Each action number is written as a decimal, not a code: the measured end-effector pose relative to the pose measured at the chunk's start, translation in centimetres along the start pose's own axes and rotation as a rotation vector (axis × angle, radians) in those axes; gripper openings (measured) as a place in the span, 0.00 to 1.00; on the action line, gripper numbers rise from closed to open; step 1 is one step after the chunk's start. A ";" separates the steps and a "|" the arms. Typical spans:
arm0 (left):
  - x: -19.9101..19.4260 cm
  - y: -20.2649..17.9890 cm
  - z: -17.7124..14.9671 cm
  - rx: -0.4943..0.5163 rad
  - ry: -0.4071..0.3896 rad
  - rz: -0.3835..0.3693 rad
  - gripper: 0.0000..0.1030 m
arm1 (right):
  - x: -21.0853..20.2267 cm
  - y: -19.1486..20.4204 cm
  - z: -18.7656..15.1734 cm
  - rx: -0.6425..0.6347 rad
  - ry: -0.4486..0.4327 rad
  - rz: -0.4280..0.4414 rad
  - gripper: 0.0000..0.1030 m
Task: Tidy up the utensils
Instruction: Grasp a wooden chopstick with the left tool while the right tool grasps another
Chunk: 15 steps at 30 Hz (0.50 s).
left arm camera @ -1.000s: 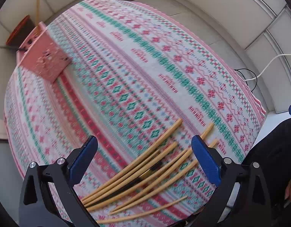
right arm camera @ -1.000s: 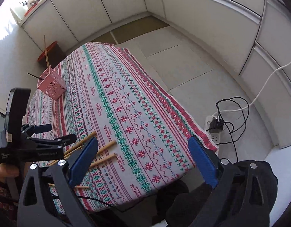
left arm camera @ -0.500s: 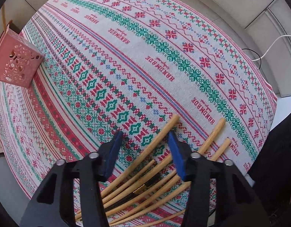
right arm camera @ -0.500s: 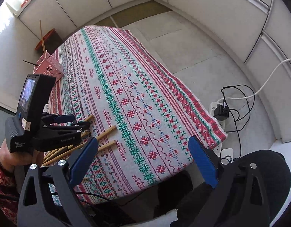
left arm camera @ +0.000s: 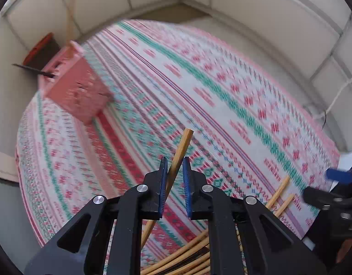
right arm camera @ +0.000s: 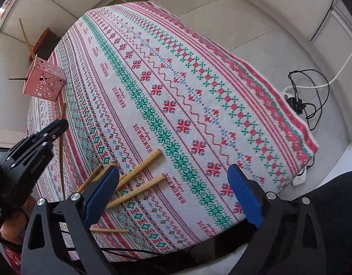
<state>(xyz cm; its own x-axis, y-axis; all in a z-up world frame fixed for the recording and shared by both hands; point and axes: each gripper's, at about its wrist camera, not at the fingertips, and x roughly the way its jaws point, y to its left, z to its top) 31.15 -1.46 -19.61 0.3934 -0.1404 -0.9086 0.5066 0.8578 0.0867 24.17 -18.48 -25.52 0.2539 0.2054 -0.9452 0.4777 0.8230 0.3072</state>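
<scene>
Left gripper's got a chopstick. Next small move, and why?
Probably carry it toward the pink holder. The left gripper, whose jaws have just closed, pinches one bamboo chopstick clear of the pile; the holder, already holding sticks, stands at the far corner.

The only lettering I can read is the word "HANDMADE", woven in red again and again along the stripes of the tablecloth (right arm camera: 199, 105), with a small script line beside each that is too fine to make out. In the left wrist view the same marks are blurred beyond reading.
</scene>
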 end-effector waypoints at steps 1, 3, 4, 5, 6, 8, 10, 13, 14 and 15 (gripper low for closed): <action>-0.8 0.5 0.0 -0.018 -0.024 0.002 0.12 | 0.3 0.3 0.1 0.006 0.006 -0.004 0.86; -2.4 1.6 -0.1 -0.053 -0.065 -0.001 0.11 | 1.1 1.0 0.4 0.016 0.020 -0.017 0.79; -3.0 1.9 -0.2 -0.065 -0.080 0.001 0.11 | 1.6 1.4 0.4 0.025 0.034 -0.021 0.77; -3.3 1.7 -0.5 -0.074 -0.093 0.005 0.11 | 2.0 1.7 0.4 0.035 0.051 -0.018 0.72; -3.9 2.0 -0.7 -0.084 -0.104 0.009 0.11 | 2.5 1.9 0.5 0.046 0.067 -0.014 0.66; -4.6 2.3 -1.1 -0.110 -0.126 0.011 0.11 | 3.5 2.5 0.4 0.067 0.093 -0.015 0.63; -5.6 3.2 -1.7 -0.136 -0.147 0.012 0.11 | 3.8 3.3 0.6 0.079 0.067 -0.031 0.62; -7.0 3.8 -2.9 -0.164 -0.174 0.011 0.11 | 4.0 4.2 1.0 0.106 0.031 -0.065 0.47; -7.4 4.1 -3.0 -0.174 -0.181 0.011 0.11 | 4.1 4.5 1.1 0.108 0.023 -0.084 0.41; -7.6 4.4 -3.1 -0.182 -0.188 0.010 0.11 | 4.1 4.7 1.2 0.110 0.015 -0.097 0.35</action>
<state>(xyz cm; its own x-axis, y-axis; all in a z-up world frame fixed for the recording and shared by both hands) 27.99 4.93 -13.61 0.5420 -0.2062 -0.8147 0.3621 0.9321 0.0050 28.46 -14.41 -27.81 0.1896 0.1362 -0.9724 0.5890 0.7766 0.2237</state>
